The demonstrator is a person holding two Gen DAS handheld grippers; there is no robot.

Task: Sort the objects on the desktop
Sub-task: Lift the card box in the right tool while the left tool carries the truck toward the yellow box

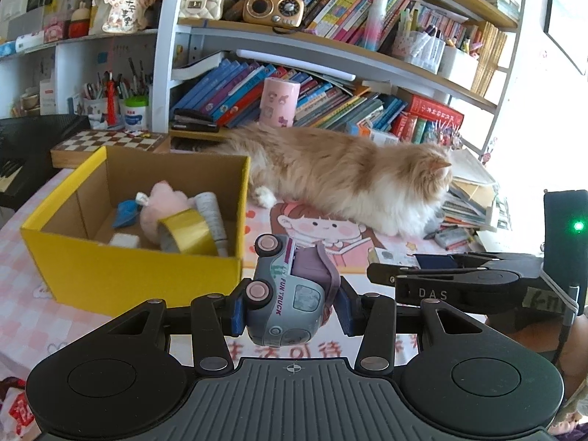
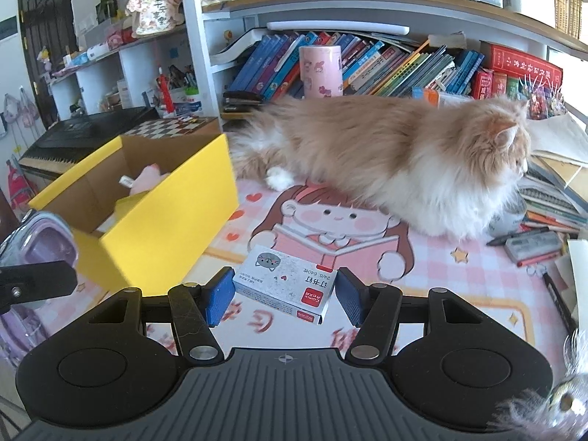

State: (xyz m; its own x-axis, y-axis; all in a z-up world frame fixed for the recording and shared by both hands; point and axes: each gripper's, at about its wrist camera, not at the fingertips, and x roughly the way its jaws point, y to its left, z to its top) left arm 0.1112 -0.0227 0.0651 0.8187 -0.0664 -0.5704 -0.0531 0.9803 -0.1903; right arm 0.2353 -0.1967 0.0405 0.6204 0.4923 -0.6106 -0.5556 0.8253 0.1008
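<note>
My left gripper [image 1: 290,308] is shut on a grey-blue toy truck [image 1: 283,294] marked "FUN TRUCK", which is tipped on its side with its pink wheels to the left. It hangs just right of the open yellow cardboard box [image 1: 128,275]. In the box lie a pink plush [image 1: 163,209], a gold tape roll [image 1: 187,235] and a white tube [image 1: 211,217]. My right gripper [image 2: 284,294] is shut on a small grey staple box [image 2: 284,284] with a cat picture, held tilted above the pink desk mat [image 2: 459,294]. The yellow box [image 2: 165,228] is to its left.
A fluffy orange-and-white cat [image 2: 404,158] lies across the mat behind both grippers. Pens and stacked books [image 2: 544,220] crowd the right edge. A chessboard [image 1: 110,139], a keyboard [image 2: 73,136] and full bookshelves [image 1: 330,103] stand behind the box.
</note>
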